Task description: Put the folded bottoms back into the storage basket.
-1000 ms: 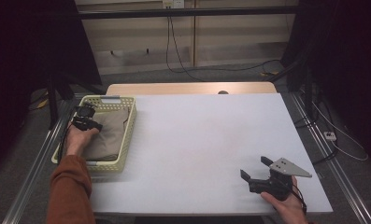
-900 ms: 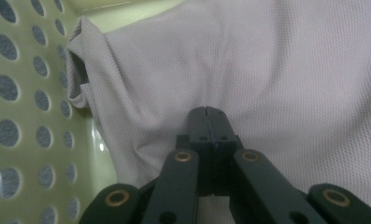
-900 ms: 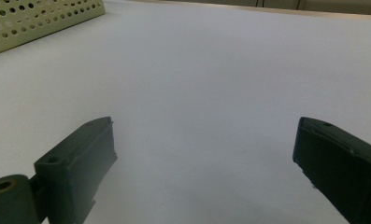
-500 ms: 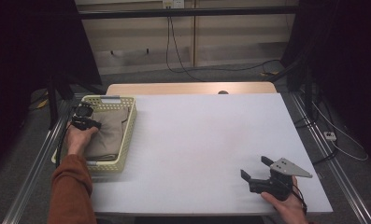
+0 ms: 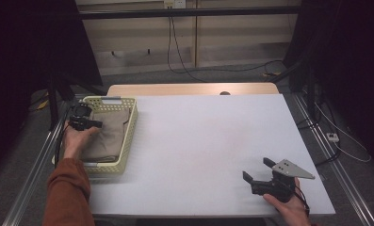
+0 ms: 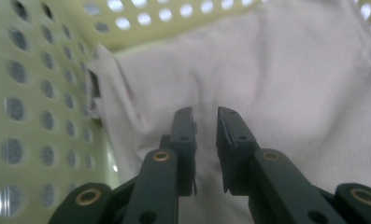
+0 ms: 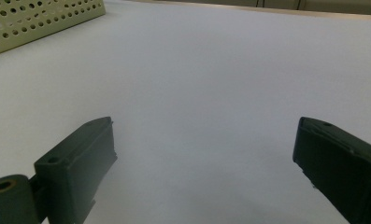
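Left gripper (image 5: 85, 123) is down in the pale yellow basket (image 5: 128, 136) at the left edge of the table (image 5: 208, 141), hovering right over the folded beige cloth (image 5: 110, 134). In the left gripper view its jaws have just been opening: a narrow gap stands between the two black fingers (image 6: 183, 135), the gripper (image 6: 205, 122) now released, and no fold of cloth (image 6: 286, 84) is caught between them; whether the tips touch the fabric below I cannot tell. The cloth lies flat inside the basket, filling most of its floor, with its long axis running along the basket's length, from the person's side toward the far edge of the table; one folded edge sits against the perforated wall (image 6: 43, 93) on the left of the left gripper view. The left hand (image 5: 76, 141) comes in from the near end of the basket, gripper pointing across the cloth toward the table's middle. Over on the right, the right gripper (image 5: 260, 170) rests near the front right corner of the table, well apart from the basket, jaws spread wide over bare white surface (image 7: 211, 84) with nothing between them, a corner of the basket (image 7: 38, 18) far off in its view.
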The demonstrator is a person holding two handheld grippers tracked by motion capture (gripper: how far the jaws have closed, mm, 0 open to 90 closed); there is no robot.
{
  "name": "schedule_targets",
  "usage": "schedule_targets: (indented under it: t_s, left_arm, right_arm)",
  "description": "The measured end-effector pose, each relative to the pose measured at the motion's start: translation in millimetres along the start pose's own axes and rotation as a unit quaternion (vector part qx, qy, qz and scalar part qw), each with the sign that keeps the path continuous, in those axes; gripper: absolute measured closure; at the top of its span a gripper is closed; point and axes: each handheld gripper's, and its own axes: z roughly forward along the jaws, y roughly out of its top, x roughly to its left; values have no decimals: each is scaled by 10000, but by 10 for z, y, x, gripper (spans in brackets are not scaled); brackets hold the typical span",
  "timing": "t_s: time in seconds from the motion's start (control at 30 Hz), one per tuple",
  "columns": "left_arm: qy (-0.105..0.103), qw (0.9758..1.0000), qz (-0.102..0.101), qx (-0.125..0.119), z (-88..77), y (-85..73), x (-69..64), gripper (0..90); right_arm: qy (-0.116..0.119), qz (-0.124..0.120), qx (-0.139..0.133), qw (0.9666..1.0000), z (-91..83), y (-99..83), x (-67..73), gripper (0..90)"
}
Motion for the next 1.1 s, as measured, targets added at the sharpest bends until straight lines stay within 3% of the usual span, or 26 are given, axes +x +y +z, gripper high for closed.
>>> schedule_targets:
  t_s: [0.2, 0.3, 0.37, 0.43, 0.57, 0.67, 0.73, 0.87, 0.97, 1.1]
  left_arm:
    - [-46, 9993, -81, -362, -96, 15, -17, 665]
    - [-216, 9987, -9, -469, -147, 25, -50, 619]
    - [-118, 9985, 28, -541, -191, 39, -89, 547]
    - [-173, 9974, 32, -706, -238, 41, -120, 495]
    - [-69, 9957, 259, -883, -328, 35, -186, 362]
    - [-82, 9952, 86, -966, -390, 17, -192, 270]
    - [-309, 9935, -47, -1098, -440, 1, -178, 244]
    - [-462, 9900, -252, -1310, -526, -37, -160, 158]
    - [-509, 9880, -301, -1428, -572, -75, -138, 129]
    - [-579, 9866, -144, -1519, -621, -140, -130, 76]
  right_arm:
    - [-12, 7, -29, 10000, -6, 2, -3, 52]
    - [-20, 9, -31, 10000, -4, 3, -2, 52]
    - [-25, 24, -22, 10000, 0, 2, -2, 52]
    - [-42, 18, -12, 10000, 4, 5, -3, 52]
    - [-61, 14, -36, 10000, 1, 12, 11, 52]
    - [-71, -5, -53, 10000, -8, 14, 18, 52]
    - [-87, 15, -59, 9999, -9, 15, 18, 52]
    - [-82, 66, -76, 9999, -14, 15, 12, 50]
    - [-82, 35, -65, 9999, -11, 17, 21, 49]
    - [-77, 32, -75, 9999, -10, 18, 23, 50]
